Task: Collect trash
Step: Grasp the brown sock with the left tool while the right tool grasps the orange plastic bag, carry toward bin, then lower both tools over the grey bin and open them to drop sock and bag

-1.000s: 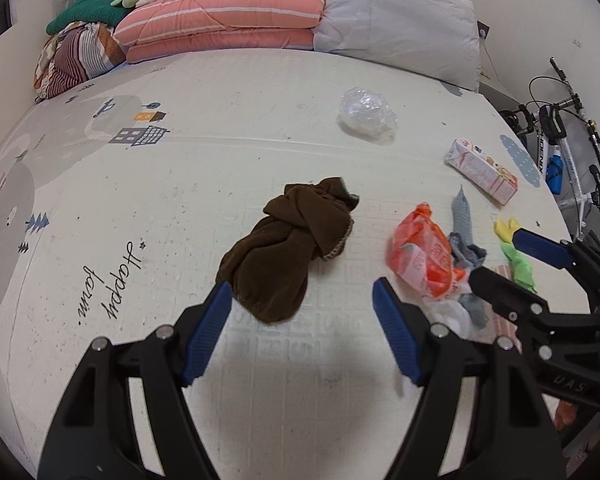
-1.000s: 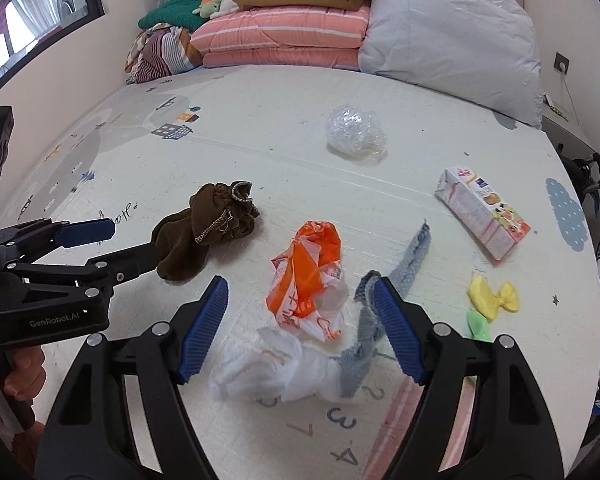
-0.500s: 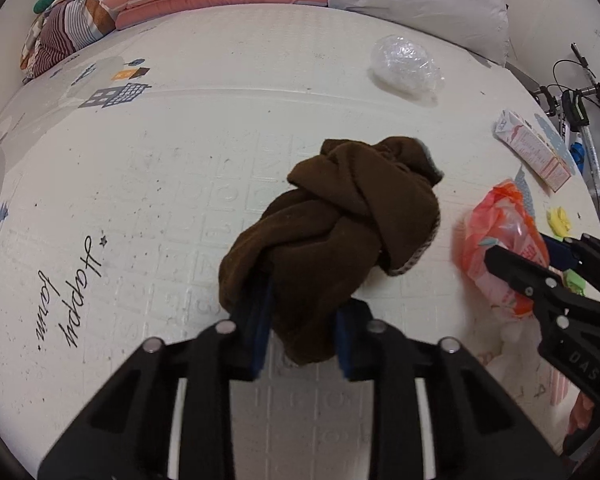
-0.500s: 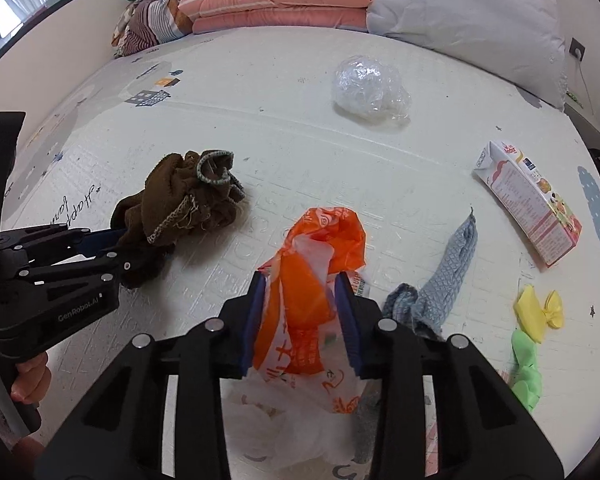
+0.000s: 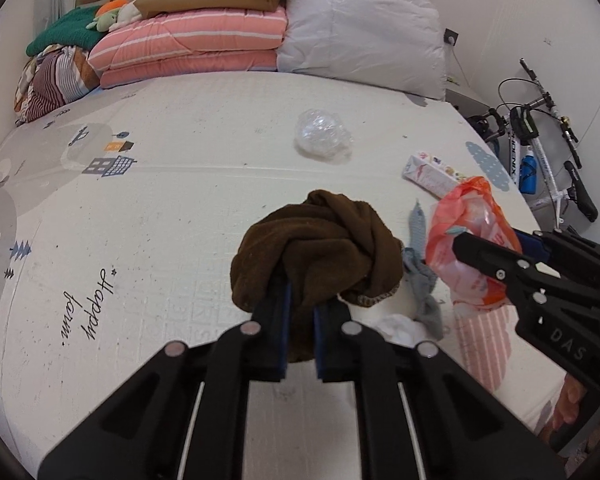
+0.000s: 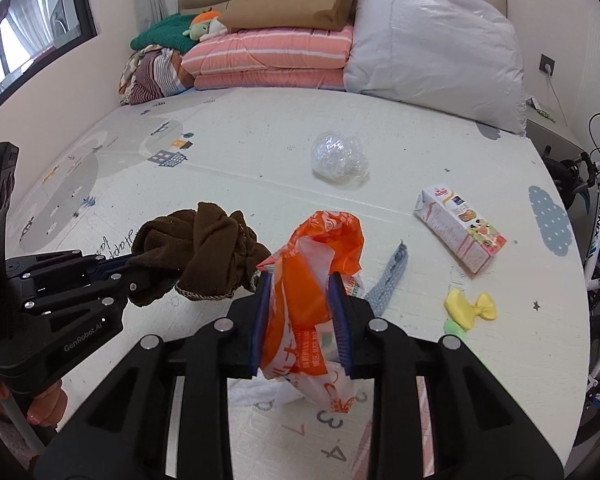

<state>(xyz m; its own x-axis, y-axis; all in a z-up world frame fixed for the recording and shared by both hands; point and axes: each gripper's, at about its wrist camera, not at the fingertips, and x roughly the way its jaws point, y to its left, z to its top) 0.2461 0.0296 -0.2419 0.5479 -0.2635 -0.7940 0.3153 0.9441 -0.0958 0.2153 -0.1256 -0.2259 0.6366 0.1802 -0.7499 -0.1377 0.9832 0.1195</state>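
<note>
The left gripper (image 5: 299, 320) is clamped on a bunched brown cloth (image 5: 320, 248), which hangs clear of the play mat (image 5: 180, 200). Just beside it, the right gripper (image 6: 300, 308) has its jaws closing on an orange and white plastic bag (image 6: 316, 272), pads pressed to both sides, the bag's lower end trailing toward the mat. Under the two lie a white crumpled wrapper (image 5: 396, 326) and a grey sock (image 6: 388, 280). To the right are a yellow bow (image 6: 470, 306) and, further off, a pink and white carton (image 6: 458, 232). Beyond, a ball of clear plastic wrap (image 6: 340, 158) sits alone mid-mat. At the far wall, folded striped quilts (image 6: 272, 60) are stacked beside a pale bagged duvet (image 6: 436, 48)
</note>
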